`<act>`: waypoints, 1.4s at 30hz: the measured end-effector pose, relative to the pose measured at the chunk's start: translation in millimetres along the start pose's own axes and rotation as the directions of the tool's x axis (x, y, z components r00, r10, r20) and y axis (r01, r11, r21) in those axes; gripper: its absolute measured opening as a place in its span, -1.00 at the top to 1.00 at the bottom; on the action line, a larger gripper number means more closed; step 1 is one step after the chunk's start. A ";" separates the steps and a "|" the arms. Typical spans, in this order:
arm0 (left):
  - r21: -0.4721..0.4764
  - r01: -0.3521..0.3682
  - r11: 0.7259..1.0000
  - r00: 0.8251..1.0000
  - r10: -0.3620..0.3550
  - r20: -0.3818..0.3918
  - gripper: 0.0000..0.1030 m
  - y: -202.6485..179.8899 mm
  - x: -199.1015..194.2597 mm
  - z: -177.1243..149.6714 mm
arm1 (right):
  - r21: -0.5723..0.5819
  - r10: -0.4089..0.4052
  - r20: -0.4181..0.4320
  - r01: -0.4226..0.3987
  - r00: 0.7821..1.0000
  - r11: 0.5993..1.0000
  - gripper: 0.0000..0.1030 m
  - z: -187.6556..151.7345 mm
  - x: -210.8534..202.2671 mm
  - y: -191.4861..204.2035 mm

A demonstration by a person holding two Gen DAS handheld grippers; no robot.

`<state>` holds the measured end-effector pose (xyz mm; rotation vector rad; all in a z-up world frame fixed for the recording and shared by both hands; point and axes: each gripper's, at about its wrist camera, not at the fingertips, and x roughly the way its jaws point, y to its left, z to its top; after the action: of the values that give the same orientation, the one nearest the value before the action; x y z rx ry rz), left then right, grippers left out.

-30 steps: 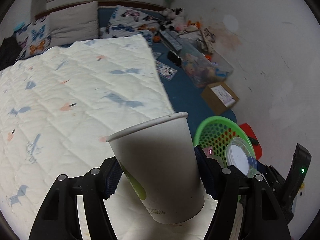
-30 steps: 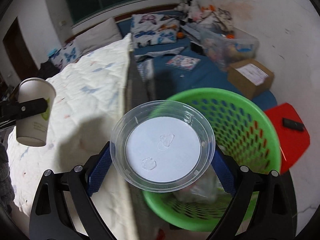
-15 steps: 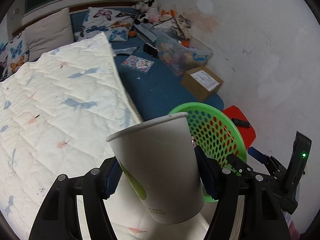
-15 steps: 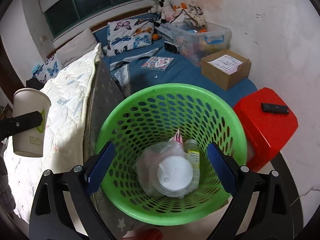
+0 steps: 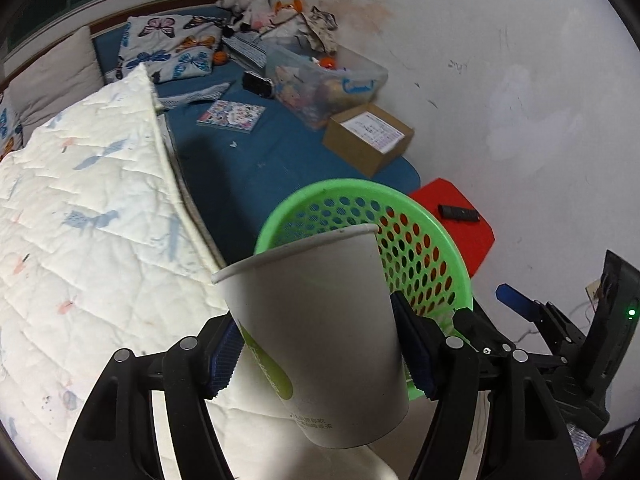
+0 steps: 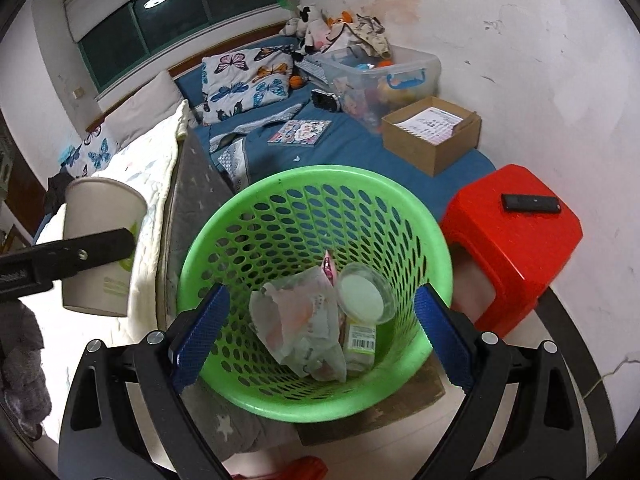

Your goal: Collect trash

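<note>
The left gripper [image 5: 320, 350] squeezes a white paper cup [image 5: 316, 336] between its blue pads [image 5: 224, 352]. The cup is up in the air and tips a little. It has a green mark on its side. In the right view, the cup hangs beside the left side of the green basket [image 6: 432, 240], over the edge of the bed, not touching the basket.

The right gripper [image 6: 318, 336] is wide apart with nothing in it. It hangs over the basket, and its blue pads [image 6: 198, 334] sit near the basket's left and right sides.

Inside the basket, at the bottom, lie a crumpled plastic bag [image 6: 298, 328], a clear round lid [image 6: 364, 294], a small bottle [image 6: 360, 342] with a label, and a bit of pink wrapper [image 6: 328, 266].

The basket stands on the floor, between the bed with the white quilt [image 5: 80, 220] and a red stool [image 6: 516, 240]. The stool is just beside the basket's right side. A black remote [image 6: 530, 203] lies near the back edge of the stool's top.

Behind the basket is a blue mat [image 6: 352, 148]. A brown cardboard box [image 6: 432, 134] sits at its right edge, near the wall. A clear plastic bin [image 6: 384, 72] full of toys sits behind the box.
</note>
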<state>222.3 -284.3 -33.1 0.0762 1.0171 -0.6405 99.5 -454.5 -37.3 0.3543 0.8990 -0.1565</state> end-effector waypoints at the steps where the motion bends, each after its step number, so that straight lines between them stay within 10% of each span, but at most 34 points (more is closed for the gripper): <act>1: 0.004 0.000 1.000 1.000 0.000 -0.007 -0.30 -1.7 3.0 0.2 | 0.004 0.000 0.001 0.000 1.000 1.000 -0.80 0.2 0.6 -1.0; 42: 0.032 -0.092 0.995 0.983 0.086 0.164 -0.64 40.8 -73.1 -45.1 | -0.107 0.059 0.045 -0.054 0.997 0.993 -0.80 -19.5 -33.0 71.7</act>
<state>183.1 -201.6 -7.6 0.1023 0.8392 -0.5760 84.8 -381.1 -5.4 0.2758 0.8452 -0.0642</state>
